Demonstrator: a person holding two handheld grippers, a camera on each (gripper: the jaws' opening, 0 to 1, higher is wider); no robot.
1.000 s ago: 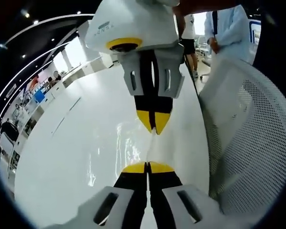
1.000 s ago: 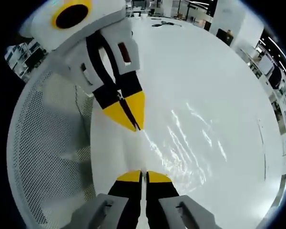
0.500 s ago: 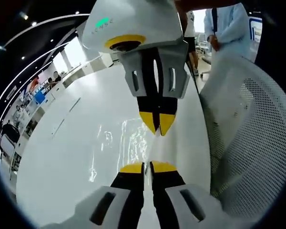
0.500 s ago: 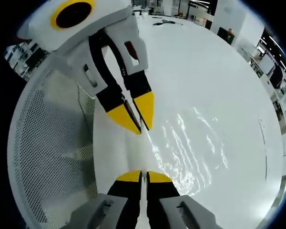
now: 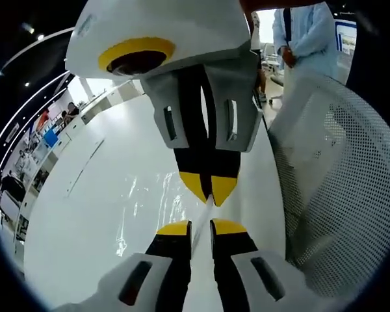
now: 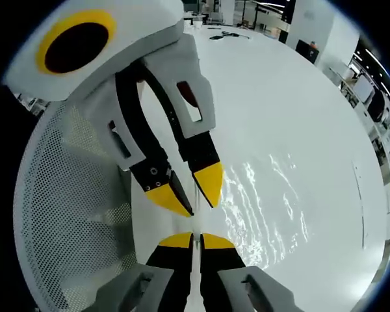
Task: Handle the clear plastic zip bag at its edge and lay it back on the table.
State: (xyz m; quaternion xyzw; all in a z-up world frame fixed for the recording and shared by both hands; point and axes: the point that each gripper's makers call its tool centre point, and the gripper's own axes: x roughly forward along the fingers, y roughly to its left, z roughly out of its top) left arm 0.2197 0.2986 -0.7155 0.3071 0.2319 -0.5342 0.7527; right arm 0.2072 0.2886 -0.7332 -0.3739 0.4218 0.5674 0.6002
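Observation:
The clear plastic zip bag [image 5: 149,205] [image 6: 260,201] lies glinting on the white table [image 5: 84,214] [image 6: 292,97], its near edge lifted towards the two grippers. My right gripper [image 6: 196,240] is shut on that thin edge; in the left gripper view the right gripper [image 5: 209,192] comes down from the top with its yellow tips together. My left gripper [image 5: 200,227] stands open by a small gap, the bag's edge running between its jaws without being pinched. In the right gripper view the left gripper [image 6: 190,192] shows its tips parted, very close to mine.
A white mesh chair back [image 5: 338,182] [image 6: 65,208] stands close beside the table edge. A person in a light coat [image 5: 305,32] stands behind it. Small dark items [image 6: 227,34] lie at the table's far end.
My left gripper's jaws have parted from shut on the bag's edge to a small gap. The two grippers have come closer together. The right gripper stays shut on the edge.

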